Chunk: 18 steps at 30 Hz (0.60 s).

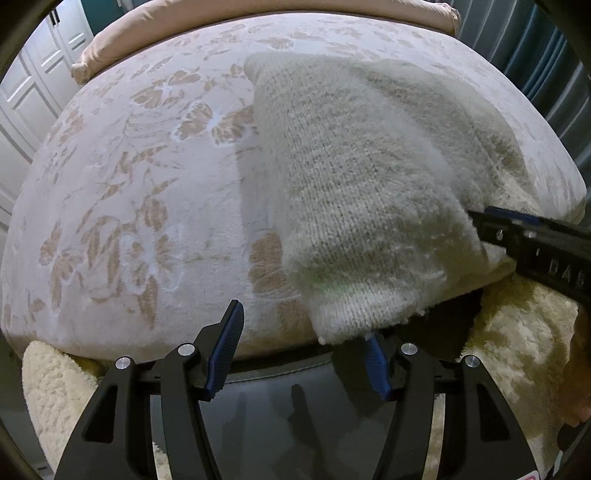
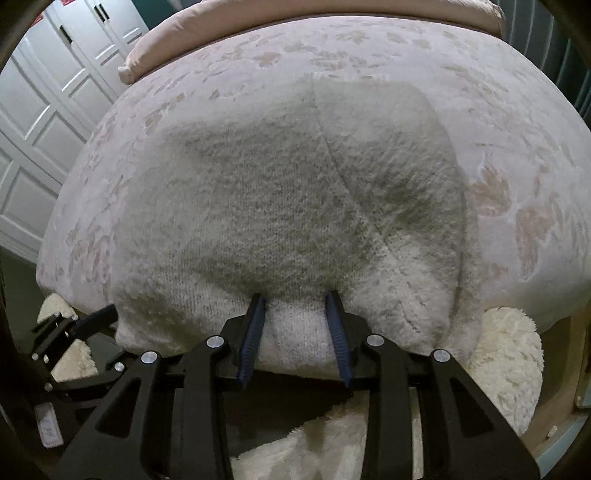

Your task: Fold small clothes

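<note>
A cream knitted sweater (image 1: 362, 192) lies folded on the pale flowered bed cover (image 1: 129, 192); in the right wrist view it (image 2: 295, 206) fills the middle. My left gripper (image 1: 306, 325) is open at the near bed edge, its right finger partly hidden under the sweater's near corner, holding nothing. My right gripper (image 2: 295, 302) has its jaws part open around a bulge of the sweater's near edge; the pads (image 2: 255, 325) press into the knit. It also shows at the right of the left wrist view (image 1: 480, 218), poking into the sweater's side.
A pink pillow (image 2: 332, 11) lies along the far edge of the bed. White panelled wardrobe doors (image 2: 48, 122) stand at the left. Fluffy cream rugs (image 2: 506, 362) lie on the floor below the near bed edge.
</note>
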Each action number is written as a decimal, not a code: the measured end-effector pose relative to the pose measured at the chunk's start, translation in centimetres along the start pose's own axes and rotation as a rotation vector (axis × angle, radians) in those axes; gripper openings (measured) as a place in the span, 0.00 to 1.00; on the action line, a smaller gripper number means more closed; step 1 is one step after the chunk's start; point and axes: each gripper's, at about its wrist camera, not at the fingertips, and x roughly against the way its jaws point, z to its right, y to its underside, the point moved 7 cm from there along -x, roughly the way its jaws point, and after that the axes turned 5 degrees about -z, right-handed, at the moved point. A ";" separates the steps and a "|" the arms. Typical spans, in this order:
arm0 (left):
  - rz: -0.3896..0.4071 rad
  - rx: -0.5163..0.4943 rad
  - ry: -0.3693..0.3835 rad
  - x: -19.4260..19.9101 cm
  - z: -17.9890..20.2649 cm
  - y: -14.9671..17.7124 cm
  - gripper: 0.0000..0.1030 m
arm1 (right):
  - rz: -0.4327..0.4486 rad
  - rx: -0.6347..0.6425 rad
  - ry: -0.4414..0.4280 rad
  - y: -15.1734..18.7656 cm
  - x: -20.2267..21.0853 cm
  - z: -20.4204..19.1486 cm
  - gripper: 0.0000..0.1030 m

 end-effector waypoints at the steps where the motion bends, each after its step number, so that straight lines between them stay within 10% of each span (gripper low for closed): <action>1: 0.001 0.001 -0.002 0.2 -0.1 0.1 0.58 | 0.007 -0.004 -0.002 -0.4 0.5 -0.1 0.33; 18: 0.076 0.169 -0.013 6.0 -6.0 -0.4 0.58 | -0.025 0.121 0.057 -1.9 -1.6 -5.6 0.35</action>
